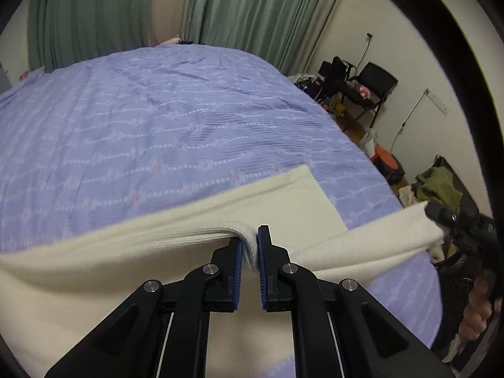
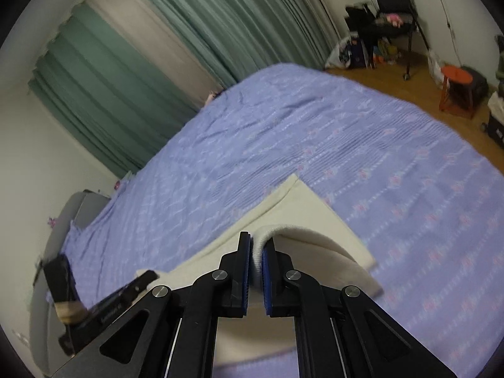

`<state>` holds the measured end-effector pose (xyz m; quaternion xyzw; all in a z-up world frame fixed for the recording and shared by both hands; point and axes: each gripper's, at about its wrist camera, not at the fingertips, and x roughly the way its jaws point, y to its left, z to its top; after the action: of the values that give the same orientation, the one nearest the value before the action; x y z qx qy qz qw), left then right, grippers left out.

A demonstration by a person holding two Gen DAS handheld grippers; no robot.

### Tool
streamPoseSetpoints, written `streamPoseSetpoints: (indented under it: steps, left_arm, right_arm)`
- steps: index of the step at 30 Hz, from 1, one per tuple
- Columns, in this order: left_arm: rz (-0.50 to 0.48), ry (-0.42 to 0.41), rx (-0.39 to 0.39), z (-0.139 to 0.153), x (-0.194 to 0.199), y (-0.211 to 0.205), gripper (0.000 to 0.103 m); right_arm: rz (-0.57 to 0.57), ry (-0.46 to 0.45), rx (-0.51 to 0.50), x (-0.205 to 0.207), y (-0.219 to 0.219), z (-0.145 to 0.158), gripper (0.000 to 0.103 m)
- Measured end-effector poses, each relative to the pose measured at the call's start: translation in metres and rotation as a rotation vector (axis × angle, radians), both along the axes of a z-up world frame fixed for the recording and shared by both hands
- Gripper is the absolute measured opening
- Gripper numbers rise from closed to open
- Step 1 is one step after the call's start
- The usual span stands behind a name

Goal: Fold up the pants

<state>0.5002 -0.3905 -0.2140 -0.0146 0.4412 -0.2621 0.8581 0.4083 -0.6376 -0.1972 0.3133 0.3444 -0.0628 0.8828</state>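
1. The pants are cream and lie on the bed, near its right edge and close to the near side.
2. The left claw is clenched on a thick ribbed band of the pants; the cloth is pinched between the two blue pads.
3. The right claw is also clenched on the same ribbed band, and the cloth curls over its right finger.
4. In the left view the right claw shows at the right side, with the band stretched between the two claws.
5. The held edge is lifted above the bed, while a flat part of the pants rests on the purple cover beyond it.
6. Green curtains hang behind the bed, and a black chair stands at the far wall.
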Motion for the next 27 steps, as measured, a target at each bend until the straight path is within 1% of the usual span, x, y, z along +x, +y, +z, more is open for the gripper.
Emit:
streamPoseSetpoints:
  steps: [4, 6, 10, 13, 15, 18, 19, 20, 21, 22, 23, 24, 25, 26, 27]
  left_arm:
    - [0.01, 0.044, 0.014, -0.024, 0.034, -0.017, 0.011]
    - [0.01, 0.05, 0.039, -0.037, 0.048, -0.03, 0.011]
    - [0.02, 0.064, 0.059, -0.056, 0.063, -0.037, 0.011]
    - [0.028, 0.074, 0.074, -0.066, 0.073, -0.038, 0.011]
    - [0.042, 0.105, 0.081, -0.073, 0.082, -0.04, 0.014]
    - [0.059, 0.184, 0.093, -0.085, 0.098, -0.044, 0.016]
    - [0.063, 0.2, 0.102, -0.086, 0.1, -0.046, 0.016]
    - [0.067, 0.203, 0.112, -0.084, 0.1, -0.047, 0.02]
    - [0.063, 0.192, 0.105, -0.08, 0.097, -0.048, 0.026]
    - [0.052, 0.181, 0.089, -0.075, 0.093, -0.049, 0.036]
    - [0.047, 0.168, 0.072, -0.07, 0.091, -0.049, 0.052]
    - [0.062, 0.117, 0.072, -0.059, 0.085, -0.049, 0.065]
    - [0.083, 0.059, 0.082, -0.049, 0.081, -0.048, 0.084]
    - [0.103, -0.007, 0.083, -0.038, 0.075, -0.047, 0.087]
    - [0.105, -0.059, 0.074, -0.027, 0.069, -0.046, 0.087]
  right_arm:
    - [-0.012, 0.054, 0.004, 0.052, -0.015, -0.018, 0.008]
    - [-0.021, 0.078, 0.009, 0.064, -0.025, -0.029, 0.008]
    - [-0.021, 0.116, 0.003, 0.1, -0.037, -0.048, 0.007]
    - [-0.02, 0.144, -0.01, 0.118, -0.04, -0.062, 0.007]
    - [-0.019, 0.172, -0.024, 0.131, -0.04, -0.071, 0.007]
    - [-0.033, 0.198, -0.036, 0.145, -0.044, -0.081, 0.008]
    - [-0.037, 0.206, -0.032, 0.148, -0.046, -0.083, 0.015]
    - [-0.044, 0.215, -0.026, 0.151, -0.048, -0.083, 0.022]
    - [-0.059, 0.205, -0.042, 0.15, -0.05, -0.079, 0.041]
    - [-0.078, 0.19, -0.07, 0.147, -0.052, -0.073, 0.058]
    - [-0.101, 0.152, -0.12, 0.142, -0.053, -0.061, 0.064]
    - [-0.107, 0.126, -0.155, 0.138, -0.053, -0.053, 0.066]
    - [-0.109, 0.116, -0.184, 0.136, -0.053, -0.046, 0.066]
    - [-0.108, 0.114, -0.215, 0.132, -0.054, -0.039, 0.066]
    - [-0.104, 0.105, -0.243, 0.127, -0.054, -0.031, 0.066]
